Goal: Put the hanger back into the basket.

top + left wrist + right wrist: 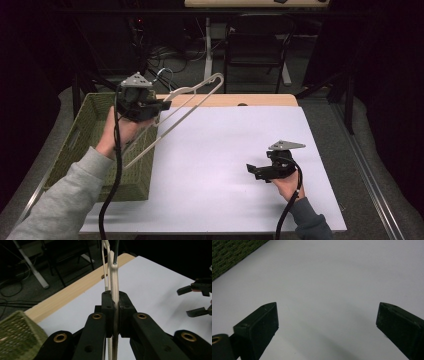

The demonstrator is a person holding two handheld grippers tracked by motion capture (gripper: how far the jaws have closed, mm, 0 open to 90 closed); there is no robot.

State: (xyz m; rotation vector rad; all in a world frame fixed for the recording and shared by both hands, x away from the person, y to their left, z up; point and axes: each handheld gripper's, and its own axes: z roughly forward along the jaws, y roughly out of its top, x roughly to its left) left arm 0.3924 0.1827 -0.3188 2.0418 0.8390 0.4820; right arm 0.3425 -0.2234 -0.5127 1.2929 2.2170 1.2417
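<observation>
Overhead plus two tool-mounted close-ups

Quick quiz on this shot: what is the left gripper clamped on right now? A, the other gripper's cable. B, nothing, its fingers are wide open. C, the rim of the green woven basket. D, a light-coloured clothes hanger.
D: in the left gripper view, the left gripper has its fingers pressed shut on the flat edge of the light-coloured hanger, held up beside the basket in the high view.
</observation>
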